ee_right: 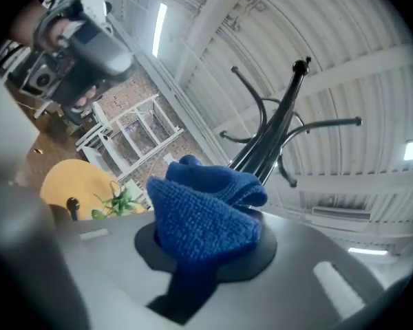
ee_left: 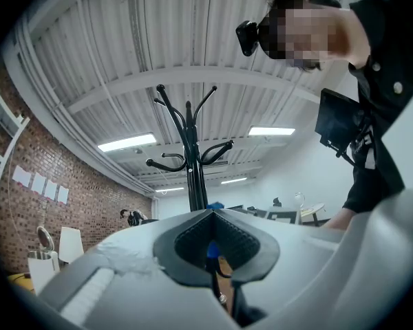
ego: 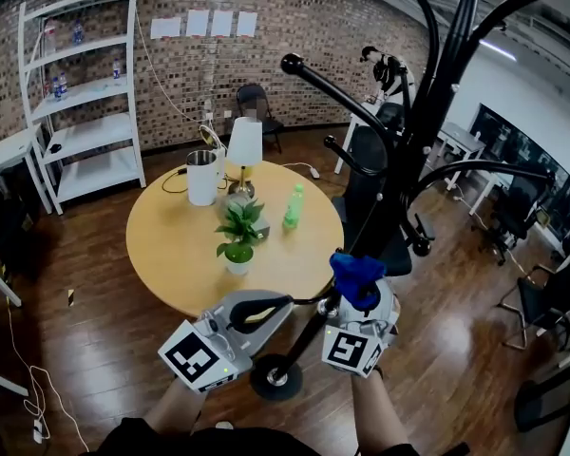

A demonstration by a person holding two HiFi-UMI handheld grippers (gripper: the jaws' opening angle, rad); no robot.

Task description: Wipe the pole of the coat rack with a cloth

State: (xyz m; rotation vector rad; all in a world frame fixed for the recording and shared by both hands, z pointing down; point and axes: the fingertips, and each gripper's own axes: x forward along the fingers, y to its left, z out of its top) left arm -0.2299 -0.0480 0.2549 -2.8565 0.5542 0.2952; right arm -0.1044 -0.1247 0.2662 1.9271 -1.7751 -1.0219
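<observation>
The black coat rack's pole [ego: 427, 112] rises from its round base [ego: 275, 376] toward the upper right, with curved hooks branching off. My right gripper [ego: 361, 304] is shut on a bunched blue cloth [ego: 356, 275] and holds it right beside the lower pole. In the right gripper view the cloth [ee_right: 203, 215] fills the jaws of that gripper [ee_right: 206, 247], and the pole [ee_right: 272, 133] runs up behind it. My left gripper [ego: 283, 304] sits just left of the pole near the base. Its jaws look shut with nothing in them [ee_left: 213, 215], and the pole [ee_left: 193, 170] stands beyond.
A round wooden table [ego: 171, 245] stands just behind the rack, carrying a potted plant [ego: 237, 237], a green bottle [ego: 293, 207], a lamp [ego: 244, 145] and a white canister [ego: 201, 177]. White shelving [ego: 85, 93] lines the brick wall. Black chairs [ego: 541, 293] stand at the right.
</observation>
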